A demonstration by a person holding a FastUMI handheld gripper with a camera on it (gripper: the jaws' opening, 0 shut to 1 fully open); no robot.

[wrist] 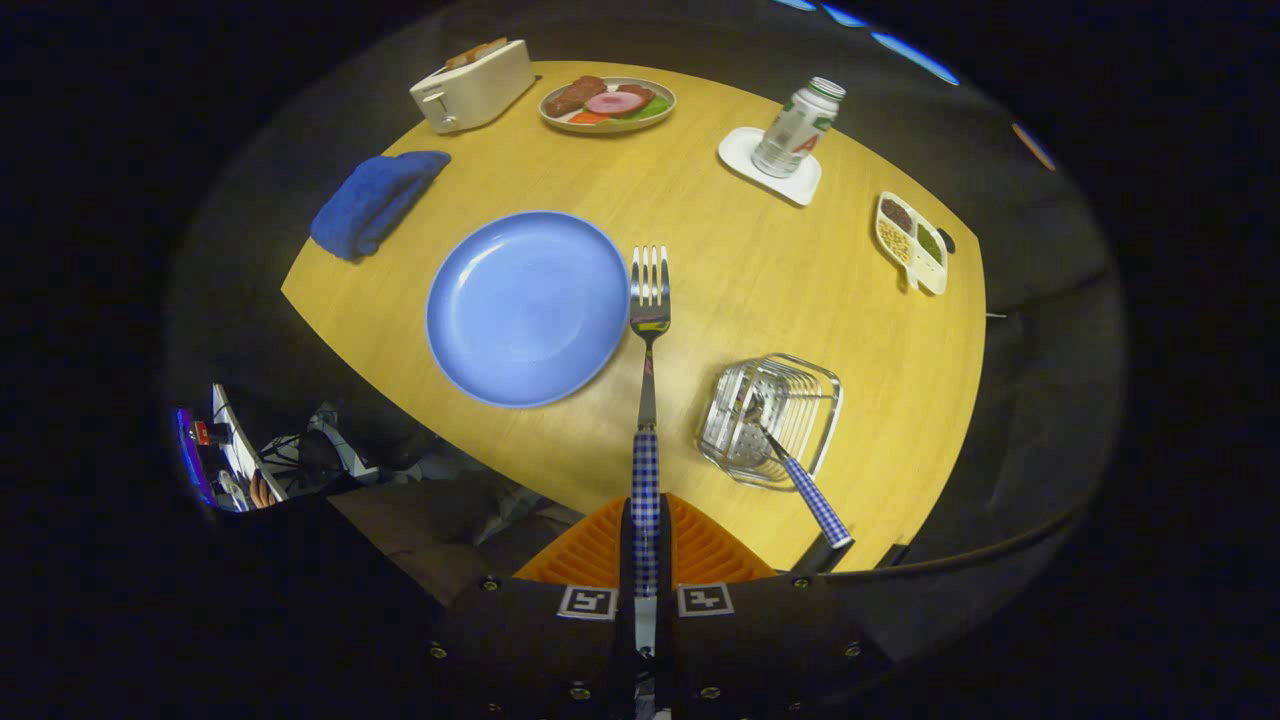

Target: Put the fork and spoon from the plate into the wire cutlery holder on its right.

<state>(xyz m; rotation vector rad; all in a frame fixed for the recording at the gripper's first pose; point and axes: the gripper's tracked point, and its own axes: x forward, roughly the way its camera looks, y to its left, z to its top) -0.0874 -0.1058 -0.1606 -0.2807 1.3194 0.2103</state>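
The jaws are clenched on the checked handle of the fork (648, 330), which sticks straight out ahead of the gripper (646, 545) with its tines pointing away, held above the wooden tabletop (740, 270). The fork's head shows just beside the right rim of the blue plate (527, 307), which lies bare. To the right of the fork and nearer the tabletop's edge stands the wire cutlery holder (772, 420); the spoon (795, 470) already rests in it, bowl down inside and checked handle leaning out toward the gripper side. Beyond the plate lie a folded blue cloth (377, 200), a white toaster (472, 86) and a dish of food (607, 103). Farther right, a can (797, 128) stands on a white coaster (770, 166), and a small divided tray (911, 243) with three fillings sits near the tabletop's far right edge.
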